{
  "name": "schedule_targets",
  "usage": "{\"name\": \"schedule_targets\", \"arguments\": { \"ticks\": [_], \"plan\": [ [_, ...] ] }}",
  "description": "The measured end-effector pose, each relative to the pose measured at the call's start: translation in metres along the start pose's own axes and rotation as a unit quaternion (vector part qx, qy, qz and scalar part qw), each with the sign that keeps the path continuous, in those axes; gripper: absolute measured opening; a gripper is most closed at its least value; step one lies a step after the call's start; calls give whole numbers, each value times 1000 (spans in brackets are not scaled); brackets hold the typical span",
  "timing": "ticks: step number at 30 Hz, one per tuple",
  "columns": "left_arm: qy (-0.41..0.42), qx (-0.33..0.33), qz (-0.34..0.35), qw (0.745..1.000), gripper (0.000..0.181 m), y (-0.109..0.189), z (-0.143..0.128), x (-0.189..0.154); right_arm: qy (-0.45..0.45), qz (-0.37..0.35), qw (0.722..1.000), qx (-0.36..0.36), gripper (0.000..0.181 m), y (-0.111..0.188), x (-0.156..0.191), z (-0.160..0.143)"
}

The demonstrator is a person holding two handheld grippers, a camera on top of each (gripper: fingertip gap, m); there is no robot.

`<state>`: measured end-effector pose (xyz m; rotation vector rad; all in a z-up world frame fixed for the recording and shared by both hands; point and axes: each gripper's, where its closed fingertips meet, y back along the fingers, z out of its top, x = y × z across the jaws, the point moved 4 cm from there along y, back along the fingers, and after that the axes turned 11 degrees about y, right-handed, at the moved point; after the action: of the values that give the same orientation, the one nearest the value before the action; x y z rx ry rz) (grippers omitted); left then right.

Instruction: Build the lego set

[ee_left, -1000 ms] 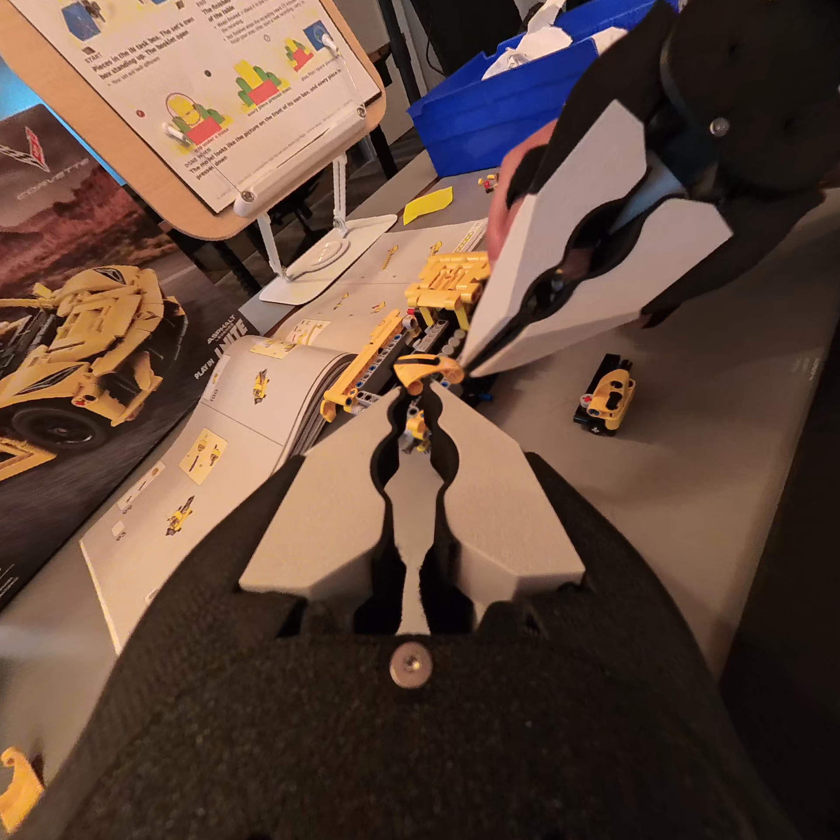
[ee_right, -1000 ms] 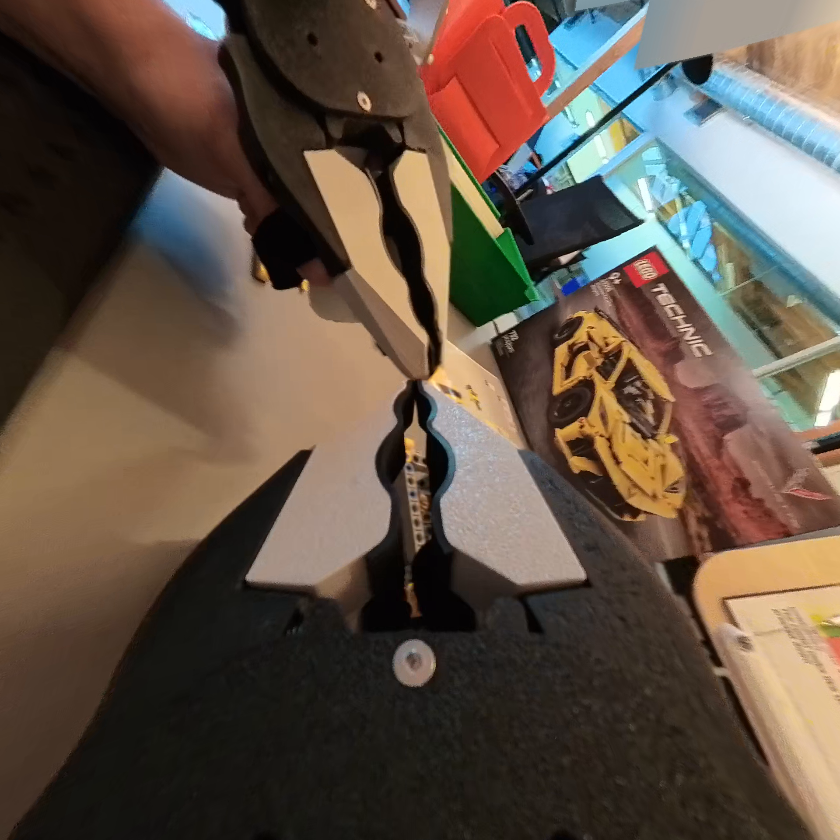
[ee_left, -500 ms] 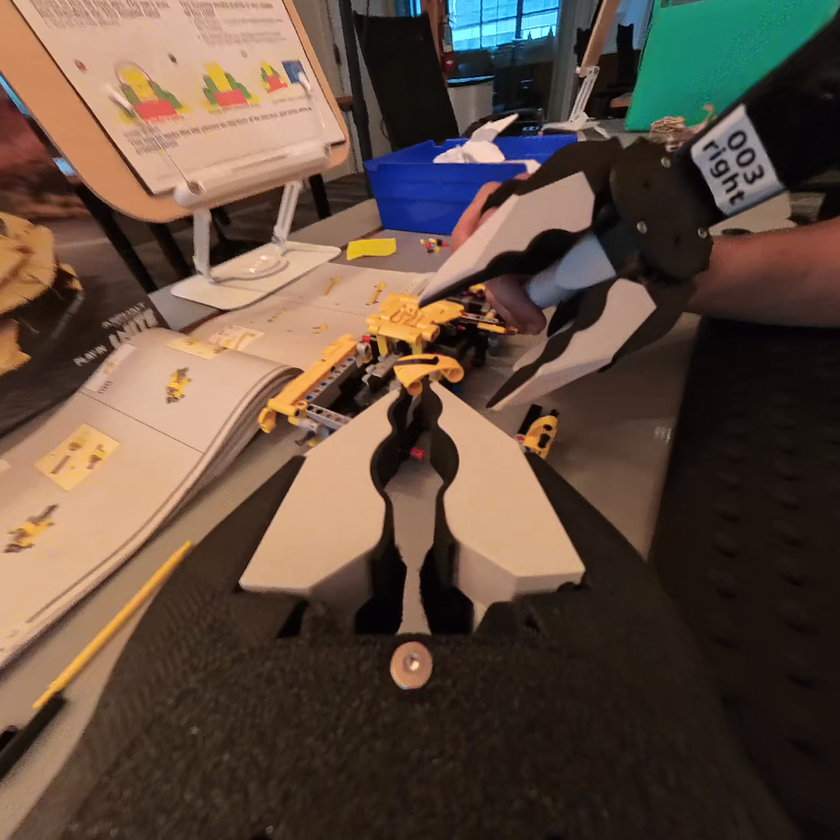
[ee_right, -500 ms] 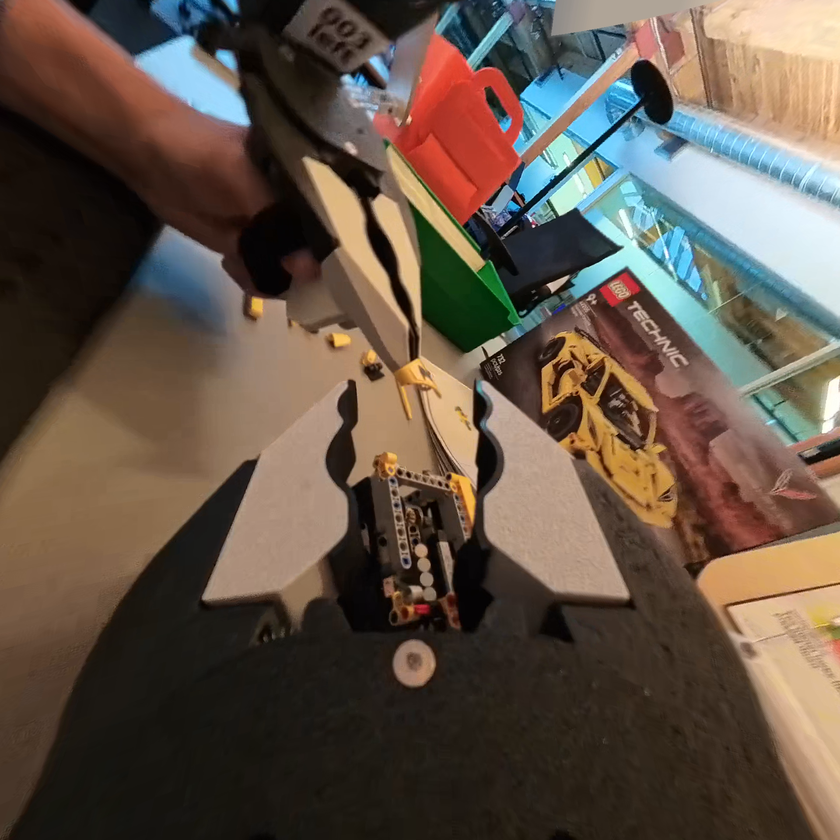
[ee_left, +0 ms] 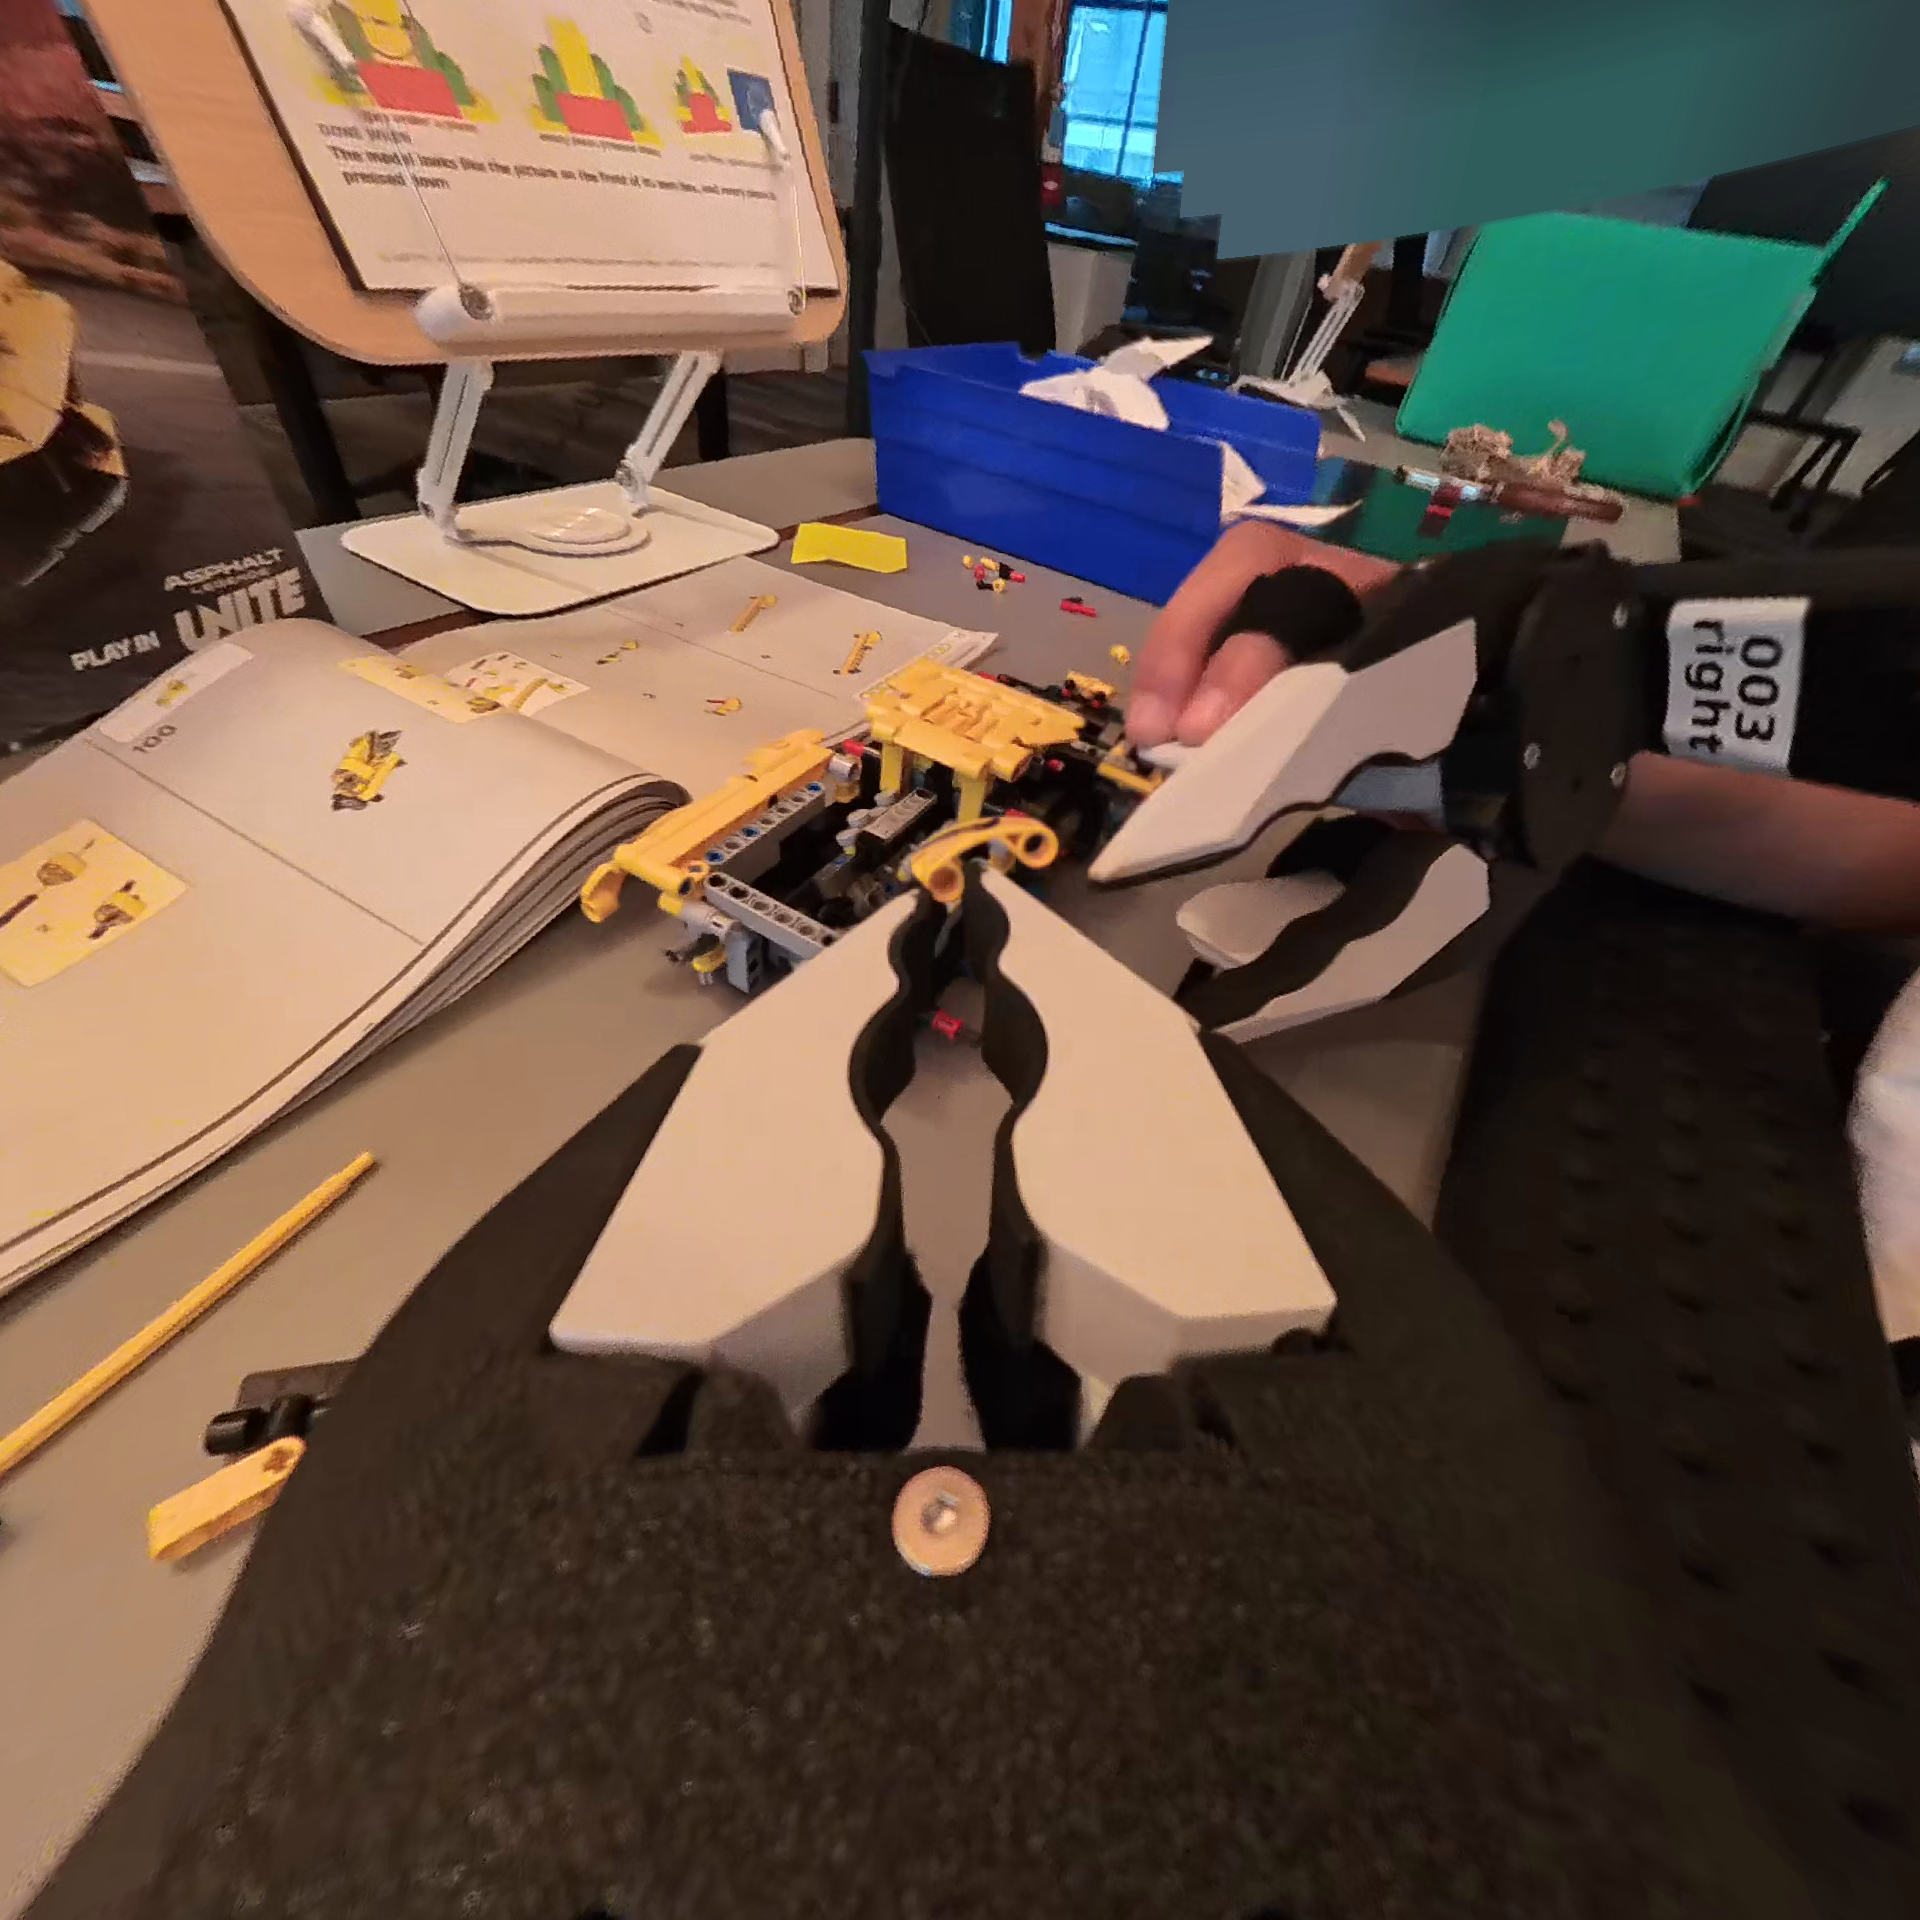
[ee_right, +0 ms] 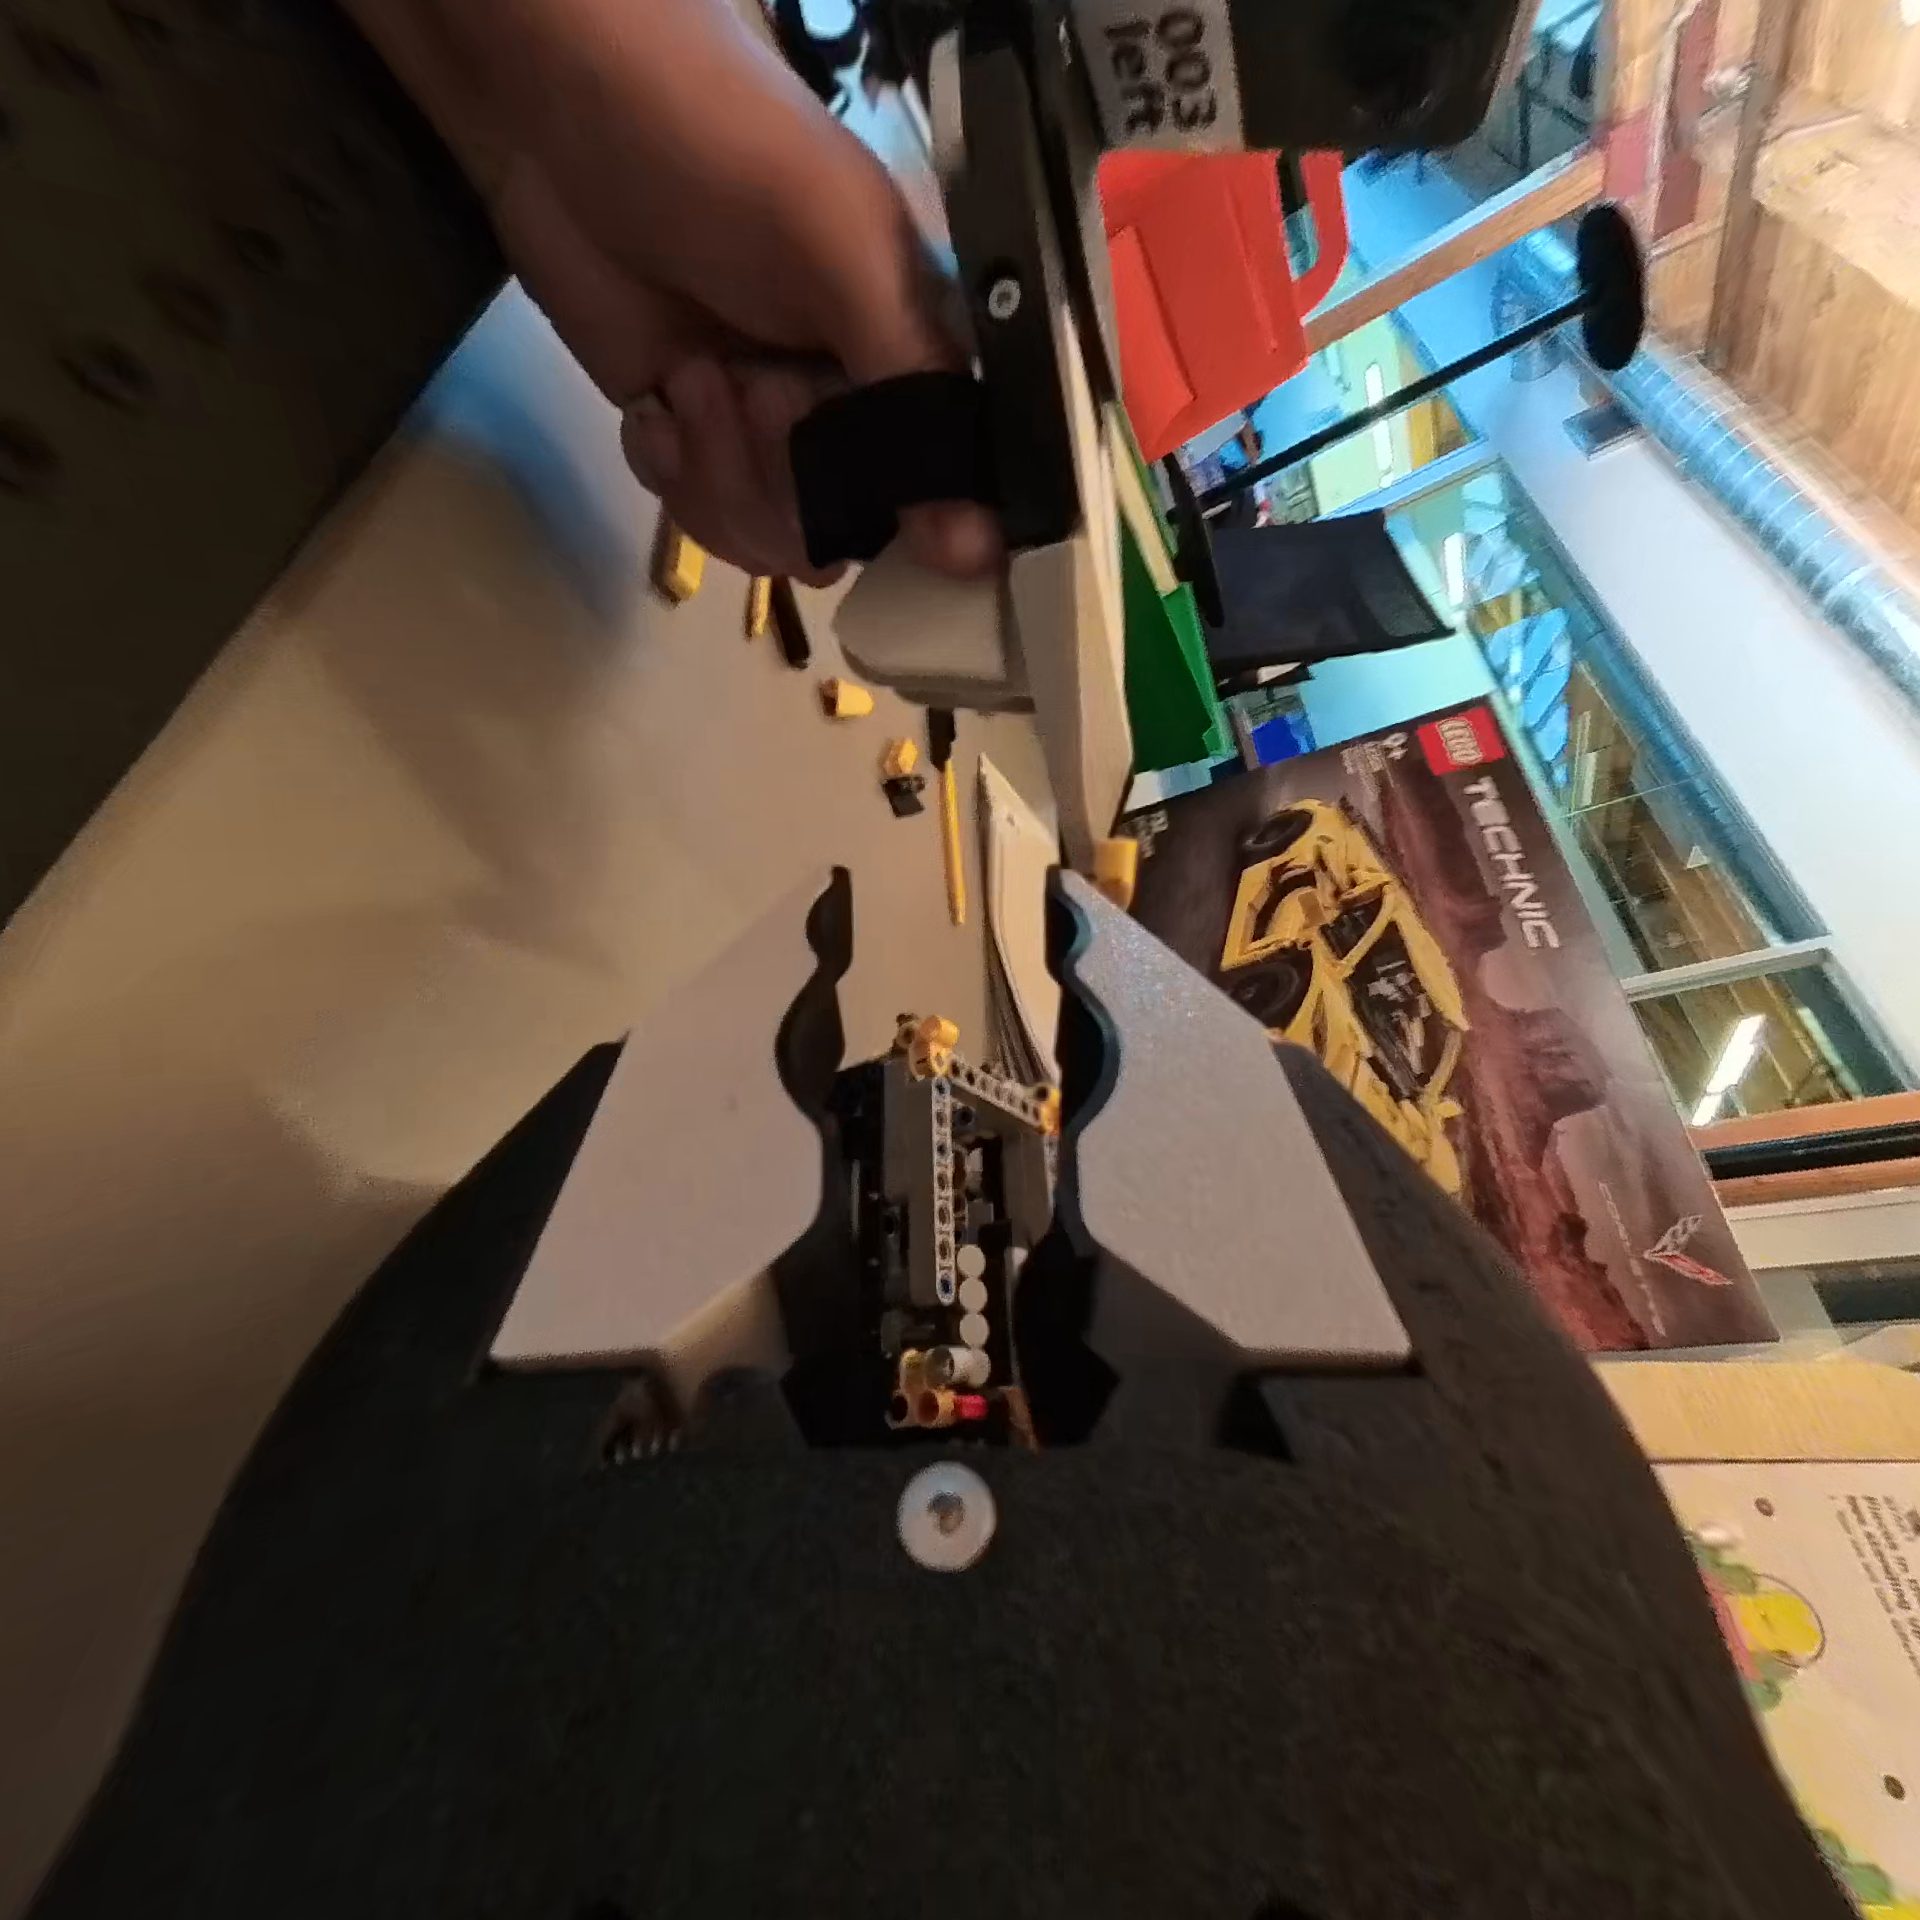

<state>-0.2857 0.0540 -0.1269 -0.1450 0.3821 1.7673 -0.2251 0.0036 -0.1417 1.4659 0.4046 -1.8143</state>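
I'm seeing a blue bin (ee_left: 1049,457) at the back of the worktop (ee_left: 520,1081) w/ crumpled white paper (ee_left: 1101,379) sitting in it; a green bin (ee_left: 1621,343) is standing further right, contents not visible. A red bin (ee_right: 1195,281) is showing in the right wrist view, inside hidden.

Writing is showing on the set's box (ee_right: 1455,1018), the open instruction booklet (ee_left: 312,831), the sheet on the stand (ee_left: 540,135) & the white tags on both tools.

My left gripper (ee_left: 951,894) is pinching a curved yellow piece (ee_left: 982,847), jaws pressed together on it, right at the near edge of the lego chassis (ee_left: 862,810), which is sitting on the worktop beside the booklet. My right gripper (ee_right: 951,894) has its jaws spread, straddling the chassis end. Loose yellow & black bits (ee_right: 899,774) are lying beyond it.
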Motion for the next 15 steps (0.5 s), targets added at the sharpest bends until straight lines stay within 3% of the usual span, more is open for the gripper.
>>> {"name": "schedule_targets", "arguments": {
  "ticks": [7, 15],
  "plan": [
    [-32, 10, 1, 999, 4, -3, -3, -6, -45, -32, 998, -6, 51, 0, -13, -2],
    [-30, 11, 7, 999, 4, -3, -3, -4, -27, -14, 1000, 2, 48, -4, -4, 0]
  ]
}}
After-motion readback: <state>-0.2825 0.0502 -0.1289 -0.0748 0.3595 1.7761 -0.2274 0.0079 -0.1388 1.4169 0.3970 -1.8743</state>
